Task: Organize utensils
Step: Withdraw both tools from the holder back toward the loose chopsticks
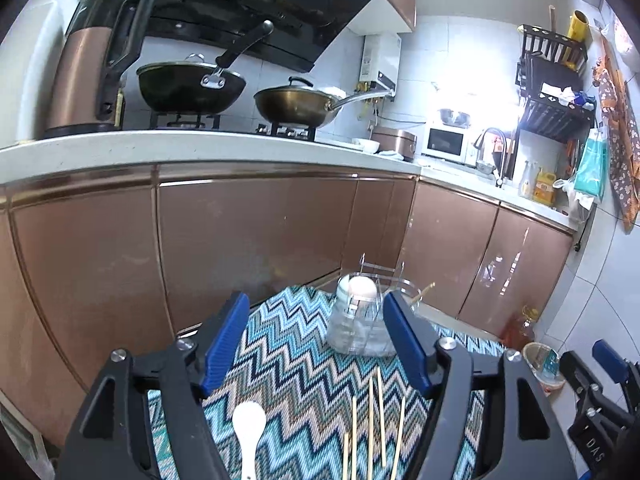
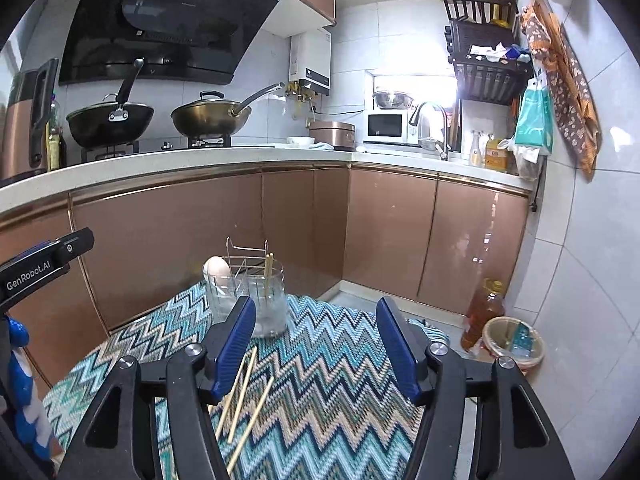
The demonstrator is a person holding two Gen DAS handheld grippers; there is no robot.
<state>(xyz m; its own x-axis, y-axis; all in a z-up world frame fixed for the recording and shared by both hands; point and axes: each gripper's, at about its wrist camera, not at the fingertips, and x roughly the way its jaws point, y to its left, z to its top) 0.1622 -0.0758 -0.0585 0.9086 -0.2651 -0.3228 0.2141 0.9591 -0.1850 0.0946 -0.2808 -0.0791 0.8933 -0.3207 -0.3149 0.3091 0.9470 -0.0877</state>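
Here, over a zigzag-patterned cloth (image 1: 296,364) spread on a low surface in a kitchen, I hold both grippers apart and empty, the job only partly done as I read it. The left gripper (image 1: 316,344) has its blue fingers (image 1: 226,344) spread wide with nothing between them; the right gripper (image 2: 316,348) likewise stands spread, pinching nothing. In the upper middle of both views a clear utensil holder (image 2: 264,300) with a wire divider stands upright on the cloth, already carrying one white spoon (image 2: 218,270), bowl up, and a pair of chopsticks (image 2: 268,276) that stand nearly vertical, tips down. Left to sort: a second white spoon (image 1: 249,432) at the lower left of the left-wrist frame, lying flat with its bowl toward the holder and its handle running down out of frame, and several loose chopsticks (image 1: 372,428) at bottom centre, flat on the cloth, their long axes running roughly bottom to top of the frame toward the holder, slightly fanned.
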